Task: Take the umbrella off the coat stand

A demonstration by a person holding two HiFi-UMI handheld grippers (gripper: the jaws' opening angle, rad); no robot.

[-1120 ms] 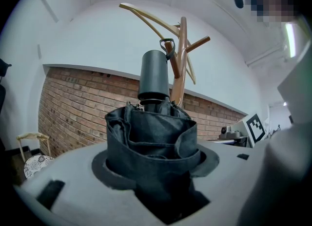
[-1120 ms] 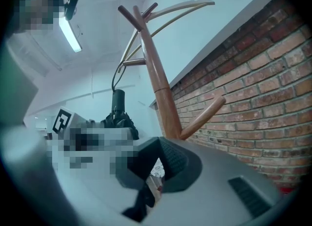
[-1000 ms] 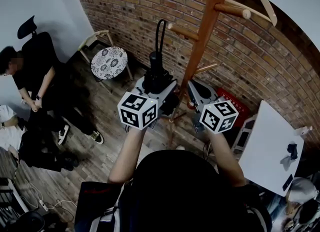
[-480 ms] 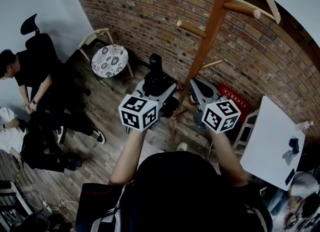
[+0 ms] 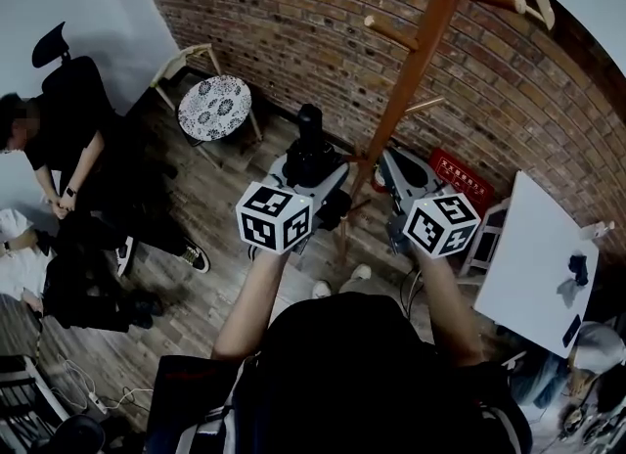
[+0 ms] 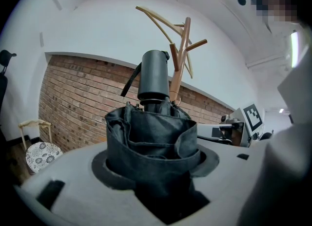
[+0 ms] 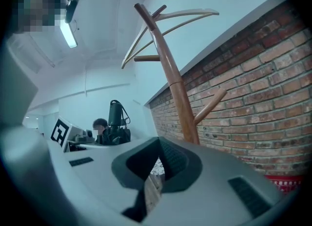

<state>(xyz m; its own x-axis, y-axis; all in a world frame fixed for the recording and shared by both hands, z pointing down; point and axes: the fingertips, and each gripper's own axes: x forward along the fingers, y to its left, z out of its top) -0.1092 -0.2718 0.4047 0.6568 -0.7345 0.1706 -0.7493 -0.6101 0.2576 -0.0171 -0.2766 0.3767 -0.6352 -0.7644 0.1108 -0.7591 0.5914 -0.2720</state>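
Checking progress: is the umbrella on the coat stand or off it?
Off. The left gripper holds the folded umbrella, apart from the coat stand.

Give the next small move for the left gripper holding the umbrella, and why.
Probably pull the left gripper back from the coat stand and lower it. Its fingers grip the folded black umbrella, which stands upright, apart from the stand. The right gripper is empty.
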